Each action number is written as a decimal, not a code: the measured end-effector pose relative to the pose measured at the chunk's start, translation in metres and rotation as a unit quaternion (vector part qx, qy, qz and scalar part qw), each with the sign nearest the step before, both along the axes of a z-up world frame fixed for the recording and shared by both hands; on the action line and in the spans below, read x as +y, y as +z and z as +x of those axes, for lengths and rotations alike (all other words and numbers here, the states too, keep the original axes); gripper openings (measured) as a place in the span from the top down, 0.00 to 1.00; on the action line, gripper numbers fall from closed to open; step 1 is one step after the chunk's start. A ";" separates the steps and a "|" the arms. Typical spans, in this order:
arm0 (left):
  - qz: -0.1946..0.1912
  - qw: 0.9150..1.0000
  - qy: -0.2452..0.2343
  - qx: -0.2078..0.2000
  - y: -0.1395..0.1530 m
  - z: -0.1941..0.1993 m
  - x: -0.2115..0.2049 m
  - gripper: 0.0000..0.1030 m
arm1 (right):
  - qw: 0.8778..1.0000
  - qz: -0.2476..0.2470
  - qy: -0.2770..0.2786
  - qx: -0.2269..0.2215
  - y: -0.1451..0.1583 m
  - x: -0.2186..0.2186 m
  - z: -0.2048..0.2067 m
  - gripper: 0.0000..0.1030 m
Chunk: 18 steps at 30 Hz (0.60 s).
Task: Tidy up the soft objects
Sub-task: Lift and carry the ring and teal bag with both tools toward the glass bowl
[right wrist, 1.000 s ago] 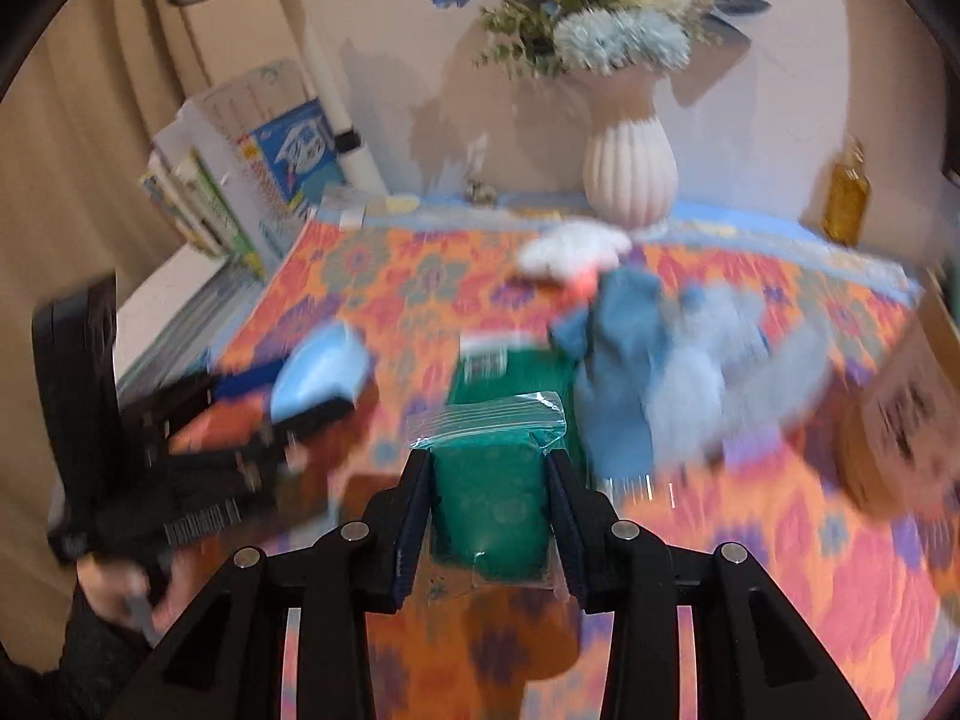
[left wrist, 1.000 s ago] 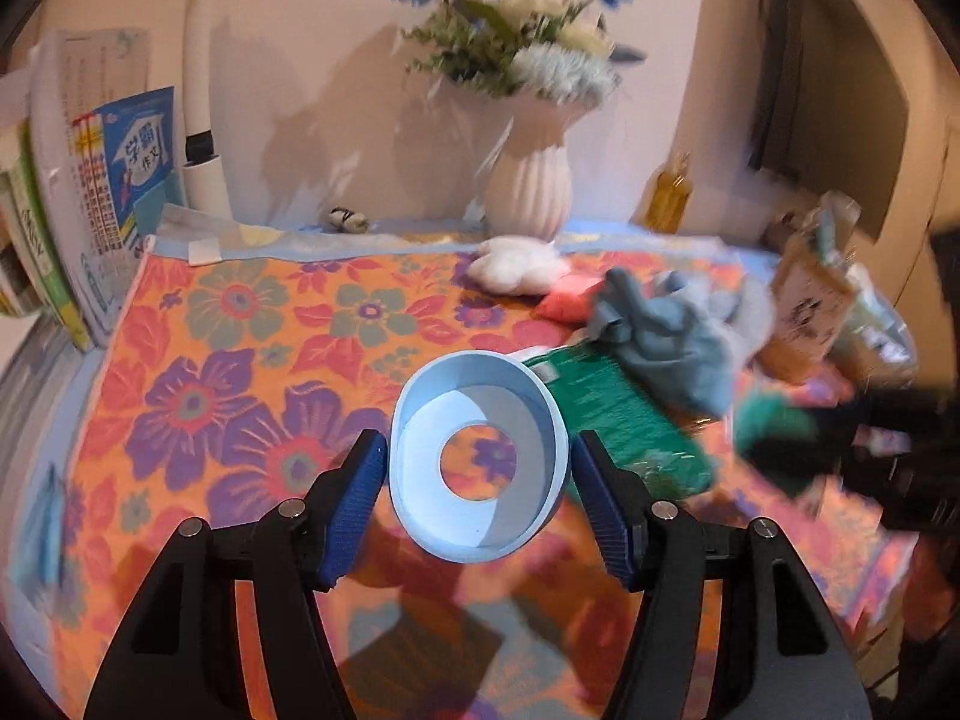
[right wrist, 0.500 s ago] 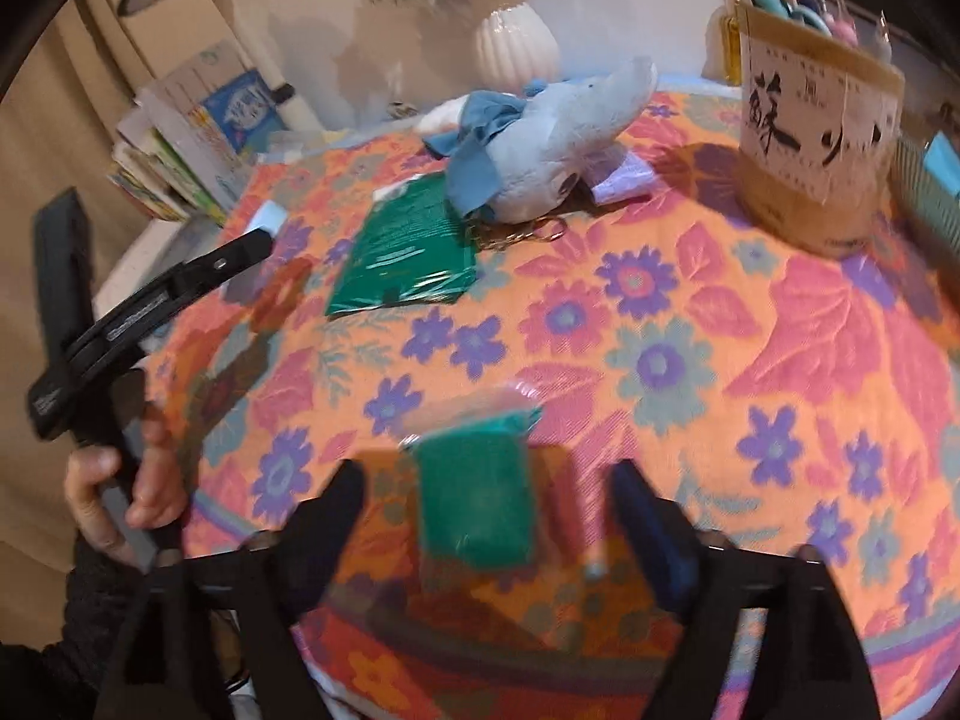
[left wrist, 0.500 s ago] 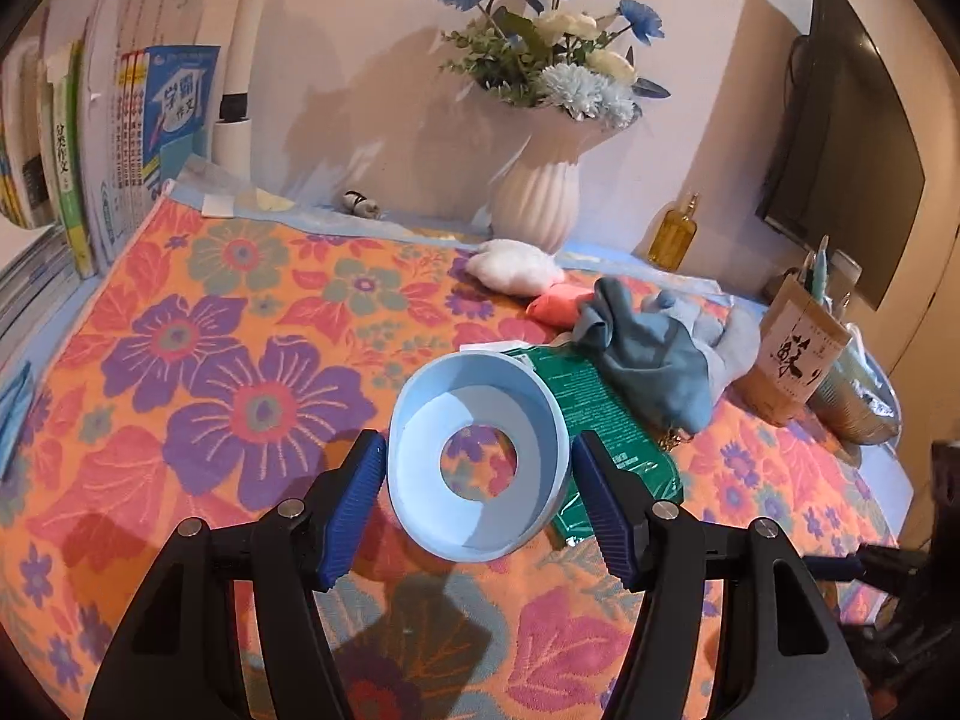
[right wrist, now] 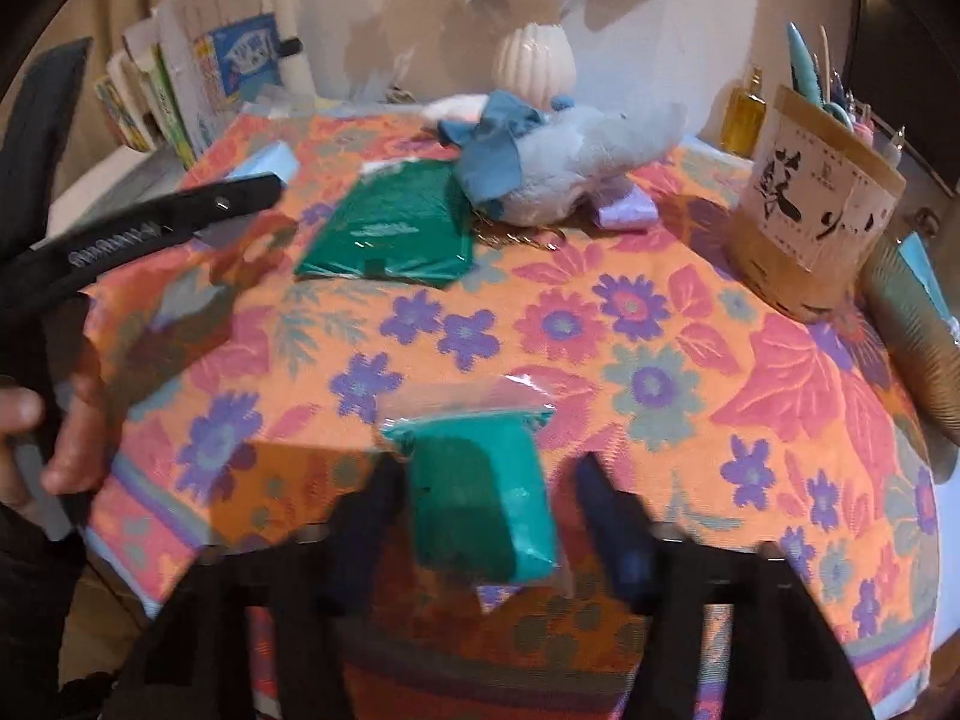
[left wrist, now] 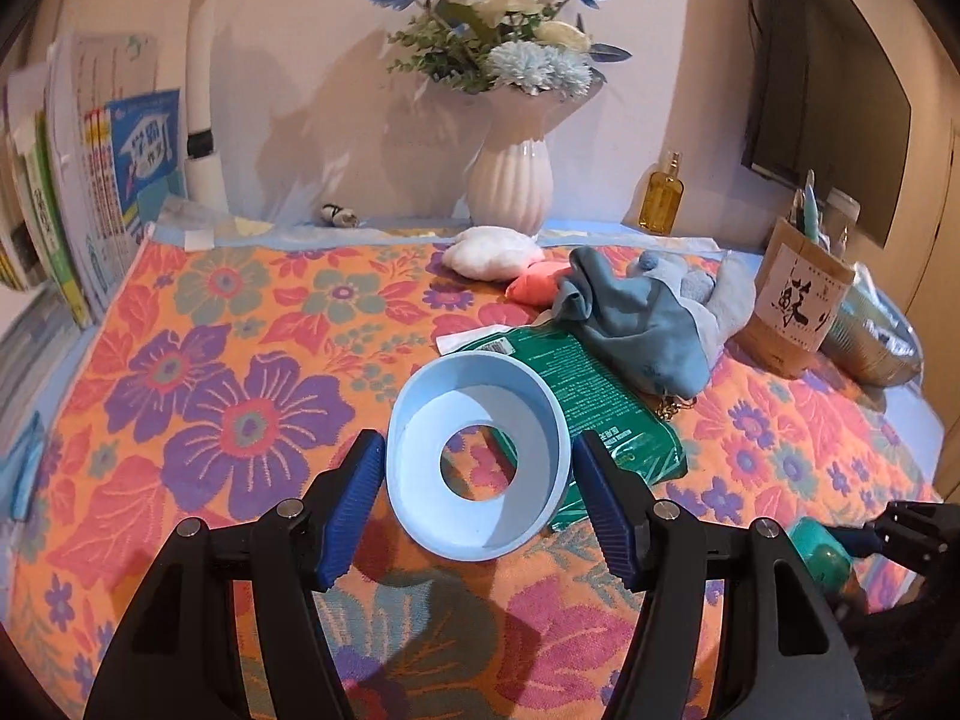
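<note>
Left tool is clamped on a pale blue ring, its blue pads pressed to the ring's two sides, and it holds the ring tilted above the flowered cloth that covers the bench. Through the ring's hole the cloth and a corner of the flat green packet show.

Right tool stands with its fingers spread apart near the front edge of the bench; the picture is blurred there. A green block in a clear bag lies on the cloth between the fingers, with a gap to each side, so nothing grips it. In the left view the same bag sits at the right edge beside the right tool's dark tip.

Farther back, the flat green packet lies on the cloth. A grey and blue plush toy rests just behind it, overlapping its far corner. A white plush and a pink one touch each other beside the toy, in front of the white vase. A pen holder stands on the right, and books lean on the left.
</note>
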State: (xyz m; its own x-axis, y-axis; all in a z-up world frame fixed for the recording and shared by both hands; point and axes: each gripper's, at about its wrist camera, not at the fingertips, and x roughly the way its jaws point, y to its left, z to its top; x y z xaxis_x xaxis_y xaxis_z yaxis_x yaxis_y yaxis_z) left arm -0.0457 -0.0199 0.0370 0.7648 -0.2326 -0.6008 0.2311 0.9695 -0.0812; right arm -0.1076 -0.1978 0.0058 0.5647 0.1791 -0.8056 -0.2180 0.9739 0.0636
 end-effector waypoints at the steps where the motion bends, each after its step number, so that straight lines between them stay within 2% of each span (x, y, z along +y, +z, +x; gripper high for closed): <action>1: 0.007 1.000 0.001 -0.004 0.002 -0.002 -0.004 0.40 | 1.000 0.003 -0.005 -0.003 0.002 -0.004 -0.001 0.63; 5: -0.004 0.999 -0.030 -0.023 0.025 -0.011 -0.025 0.40 | 0.999 0.012 -0.031 -0.032 0.023 -0.030 -0.005 0.63; 11: -0.017 0.991 -0.094 -0.090 0.092 -0.018 -0.081 0.40 | 0.990 0.024 -0.100 -0.092 0.074 -0.090 -0.012 0.63; 15: -0.032 0.981 -0.150 -0.119 0.129 -0.019 -0.131 0.40 | 0.975 0.034 -0.164 -0.143 0.112 -0.144 -0.016 0.63; 18: -0.042 0.974 -0.188 -0.123 0.149 -0.015 -0.172 0.40 | 0.961 0.065 -0.217 -0.161 0.130 -0.190 -0.017 0.63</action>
